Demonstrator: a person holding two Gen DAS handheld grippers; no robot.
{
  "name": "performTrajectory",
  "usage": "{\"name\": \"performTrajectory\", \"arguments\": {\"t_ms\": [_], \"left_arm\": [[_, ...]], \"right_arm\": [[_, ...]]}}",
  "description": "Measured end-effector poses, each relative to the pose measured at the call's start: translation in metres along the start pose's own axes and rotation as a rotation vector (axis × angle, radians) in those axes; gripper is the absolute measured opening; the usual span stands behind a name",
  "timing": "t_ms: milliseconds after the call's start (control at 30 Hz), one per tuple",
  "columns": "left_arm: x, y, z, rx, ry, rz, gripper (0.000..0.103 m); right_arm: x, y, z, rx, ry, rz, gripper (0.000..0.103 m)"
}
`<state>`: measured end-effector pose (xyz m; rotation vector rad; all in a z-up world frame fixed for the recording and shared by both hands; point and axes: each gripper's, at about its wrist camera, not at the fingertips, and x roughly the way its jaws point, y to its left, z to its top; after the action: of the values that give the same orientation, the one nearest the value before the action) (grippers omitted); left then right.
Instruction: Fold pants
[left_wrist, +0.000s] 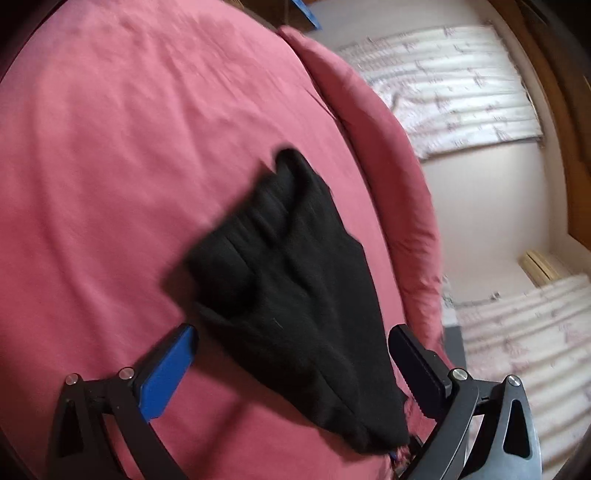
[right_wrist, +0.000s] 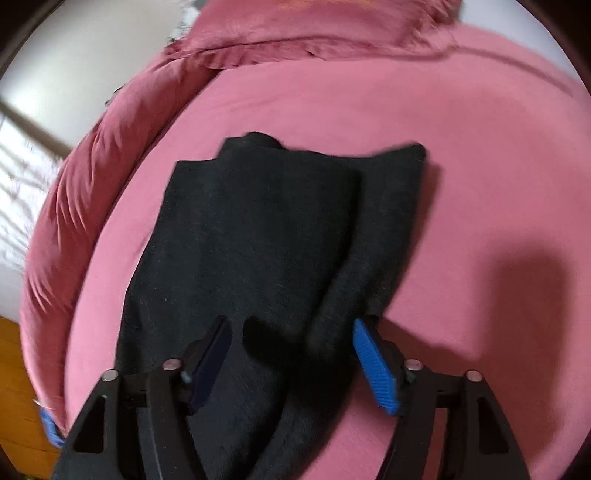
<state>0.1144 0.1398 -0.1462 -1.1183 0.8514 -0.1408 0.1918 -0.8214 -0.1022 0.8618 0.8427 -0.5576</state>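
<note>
Black pants lie partly folded on a pink bed sheet. In the right wrist view the pants spread as a dark layered shape, with an upper layer over a wider one. My left gripper is open above the pants, jaws wide on either side of the cloth, holding nothing. My right gripper is open too, just above the near end of the pants, with nothing between the jaws. Both views are blurred by motion.
The bed edge drops to a pale floor on the right of the left wrist view. White patterned bedding lies on the floor. A pink pillow sits at the bed's far end. Wooden flooring shows lower left.
</note>
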Motion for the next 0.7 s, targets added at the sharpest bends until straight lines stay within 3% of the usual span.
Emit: {"name": "performTrajectory", "arguments": {"t_ms": [33,133,167,267,400,533,600,667,700], "left_arm": [[0.006,-0.002,-0.003,0.029,0.020,0.019,0.103],[0.007,-0.009,-0.008,0.102,-0.017,0.034,0.103],[0.008,-0.009,-0.007,0.096,-0.021,0.033,0.103],[0.007,-0.008,-0.004,0.086,-0.010,0.021,0.103],[0.006,-0.007,0.002,0.046,0.017,-0.026,0.103],[0.004,0.004,0.009,-0.021,0.042,-0.079,0.103],[0.001,0.006,0.010,-0.043,0.039,-0.085,0.103],[0.000,0.008,0.010,-0.059,0.031,-0.079,0.103],[0.000,0.008,0.009,-0.060,0.030,-0.080,0.103]], "right_arm": [[0.005,0.008,-0.001,-0.047,0.003,-0.030,0.073],[0.004,0.028,-0.017,-0.229,-0.021,-0.169,0.021],[-0.003,0.024,-0.017,-0.226,-0.036,-0.139,0.014],[-0.041,-0.006,-0.014,-0.110,-0.090,0.017,0.012],[-0.104,-0.032,-0.035,-0.091,-0.159,0.089,0.009],[-0.137,-0.051,-0.053,-0.095,-0.247,0.099,0.007],[-0.110,-0.071,-0.052,-0.064,-0.134,0.183,0.012],[-0.089,-0.086,-0.049,-0.001,-0.049,0.239,0.042],[-0.082,-0.098,-0.051,0.048,-0.029,0.255,0.045]]}}
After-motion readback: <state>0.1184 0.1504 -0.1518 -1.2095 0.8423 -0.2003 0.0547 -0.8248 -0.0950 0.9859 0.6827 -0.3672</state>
